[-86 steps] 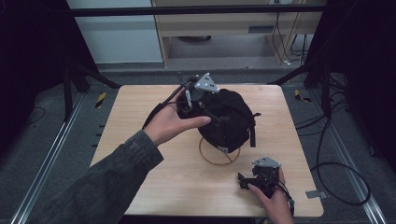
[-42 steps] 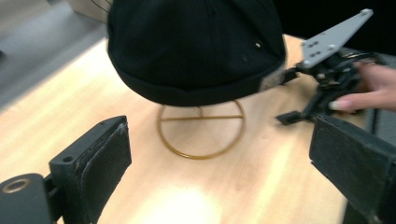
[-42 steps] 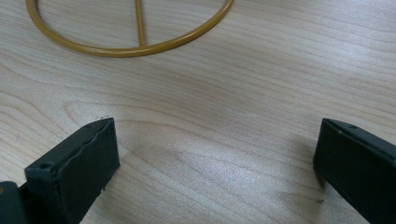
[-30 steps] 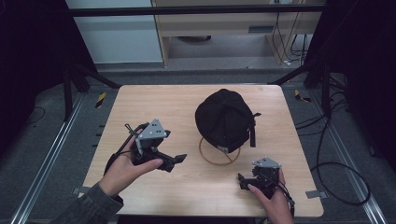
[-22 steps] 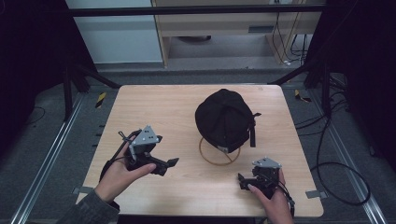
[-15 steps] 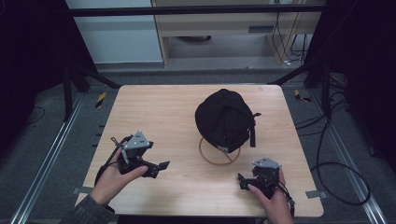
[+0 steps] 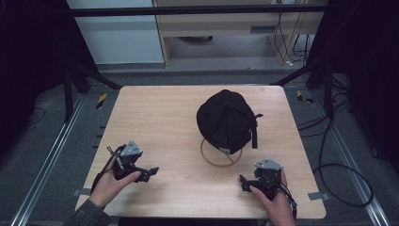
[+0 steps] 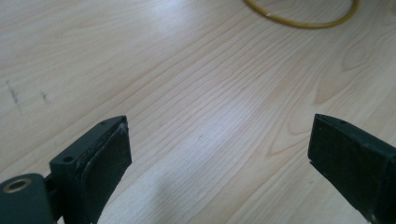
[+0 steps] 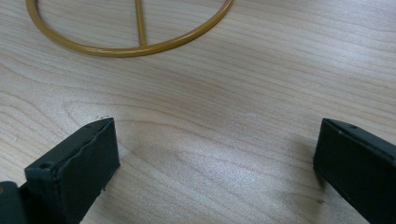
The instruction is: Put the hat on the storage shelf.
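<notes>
Looking down from the high view, a black cap (image 7: pixel 227 120) sits perched on a gold wire stand (image 7: pixel 221 153) around the middle of the wooden counter (image 7: pixel 155 113), a little toward the right. The left gripper (image 7: pixel 149 172) rests near the counter's front left corner, held in the left hand (image 7: pixel 113 181); the right gripper (image 7: pixel 244 182) lies near the front right, under the right hand (image 7: pixel 273 200). Both are well apart from the cap.

The left gripper view shows its fingers (image 8: pixel 100 161) spread wide, empty, over bare wood, with an arc of the stand's ring (image 8: pixel 303 18) at the top edge.

The right gripper view shows its fingers (image 9: pixel 79 170) likewise released, holding nothing, with the stand's ring and crossbar (image 9: pixel 126 32) just ahead.

By its look, the cap is soft fabric and light, so it should collapse under a pinch rather than resist. A strap (image 7: pixel 254 132) hangs down its right side; that, or the lower edge of the crown, seems the surest hold. The stand looks thin, stiff and easily tipped, so lifting the cap straight upward is likely safest.
</notes>
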The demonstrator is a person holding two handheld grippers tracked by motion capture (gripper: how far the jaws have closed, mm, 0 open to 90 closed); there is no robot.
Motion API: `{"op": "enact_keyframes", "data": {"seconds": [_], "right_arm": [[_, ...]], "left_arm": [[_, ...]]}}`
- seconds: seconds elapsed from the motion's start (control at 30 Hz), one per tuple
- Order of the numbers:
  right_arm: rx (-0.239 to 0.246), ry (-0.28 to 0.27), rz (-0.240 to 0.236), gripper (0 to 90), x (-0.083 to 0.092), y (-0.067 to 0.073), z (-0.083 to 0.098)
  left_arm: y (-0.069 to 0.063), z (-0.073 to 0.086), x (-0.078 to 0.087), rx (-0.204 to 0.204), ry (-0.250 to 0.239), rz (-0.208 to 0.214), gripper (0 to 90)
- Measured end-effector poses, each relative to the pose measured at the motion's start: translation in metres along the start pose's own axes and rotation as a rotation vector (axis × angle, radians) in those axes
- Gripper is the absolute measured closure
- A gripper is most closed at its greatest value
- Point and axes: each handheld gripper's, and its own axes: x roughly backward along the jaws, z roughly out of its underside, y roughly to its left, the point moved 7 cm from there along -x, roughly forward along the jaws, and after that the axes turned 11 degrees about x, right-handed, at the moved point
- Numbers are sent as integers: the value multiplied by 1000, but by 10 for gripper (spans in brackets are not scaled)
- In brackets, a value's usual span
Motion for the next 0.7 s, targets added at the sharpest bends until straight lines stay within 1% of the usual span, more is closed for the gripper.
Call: {"op": "enact_keyframes", "data": {"seconds": [0.03, 0.1, 0.13, 0.2, 0.23, 0.27, 0.3, 0.33, 0.4, 0.47, 0.53, 0.6, 0.67, 0.7], "right_arm": [[0, 0, 0, 4, 0, 0, 0], [0, 0, 0, 4, 0, 0, 0], [0, 0, -1, 4, 0, 0, 0], [0, 0, -1, 4, 0, 0, 0], [-1, 0, 0, 4, 0, 0, 0], [-1, 0, -1, 4, 0, 0, 0], [0, 0, -1, 4, 0, 0, 0], [0, 0, 0, 4, 0, 0, 0], [0, 0, 0, 4, 0, 0, 0], [0, 0, -1, 4, 0, 0, 0], [0, 0, -1, 4, 0, 0, 0], [-1, 0, -1, 4, 0, 0, 0], [-1, 0, 0, 4, 0, 0, 0], [0, 0, 0, 4, 0, 0, 0]], "left_arm": [[4, 3, -2, 7, 6, -5, 55], [12, 9, -6, 13, 15, -29, 50], [16, 11, -8, 23, 15, -36, 50], [24, 15, -11, 28, 20, -52, 49], [27, 18, -13, 36, 22, -51, 50], [27, 18, -13, 36, 22, -51, 50], [31, 23, -17, 56, 23, -45, 50], [35, 26, -19, 54, 27, -55, 50], [39, 29, -21, 64, 21, -54, 50], [43, 32, -23, 74, 15, -65, 50], [45, 34, -24, 68, 21, -68, 49], [45, 36, -27, 74, 20, -65, 50], [45, 36, -28, 69, 20, -69, 50], [46, 38, -29, 57, 15, -75, 40]]}}
